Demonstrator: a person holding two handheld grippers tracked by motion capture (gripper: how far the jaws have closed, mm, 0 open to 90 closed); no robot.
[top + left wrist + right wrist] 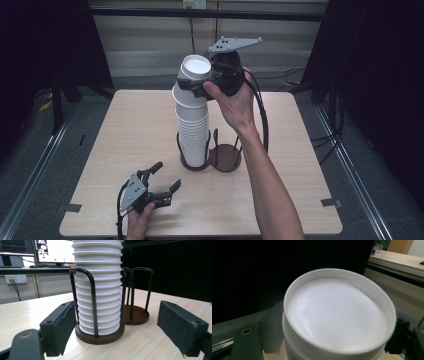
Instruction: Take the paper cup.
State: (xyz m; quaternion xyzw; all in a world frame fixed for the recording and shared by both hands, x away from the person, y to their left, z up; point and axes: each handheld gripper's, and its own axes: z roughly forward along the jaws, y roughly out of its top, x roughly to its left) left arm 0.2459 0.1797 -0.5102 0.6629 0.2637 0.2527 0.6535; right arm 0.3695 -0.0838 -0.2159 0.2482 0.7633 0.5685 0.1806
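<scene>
Listing by view, as the one holding both grippers.

High view. Wooden table [130,130], square, pale. Near its centre stands a dark cup holder [212,157] with two round bays side by side, each fenced by black wire loops. The bay on the picture's left holds a tall stack of white paper cups [192,132], all bottom up; the other bay [226,156] has no cups in it. My right gripper [192,85] is raised at the top of the stack, its jaws clamped on either side of the top cup [195,70], which sits tilted and partly lifted above the cups below. My right hand [232,102] wraps the gripper's body. My left gripper [167,180] rests low near the table's near left corner, well apart from the holder, jaws spread with nothing between them; my left hand [140,220] holds it from below.

Left gripper view. Both black pads stand wide apart, one at each lower corner, holding nothing. Between them, farther off, the ribbed cup stack [98,295] rises inside its wire loops on the brown base [100,336]. The free bay [136,315] lies just behind, to the picture's right.

Right gripper view. Upturned bottom of the top cup [337,315], close up, white and round. Black pads press its wall from both sides.
</scene>
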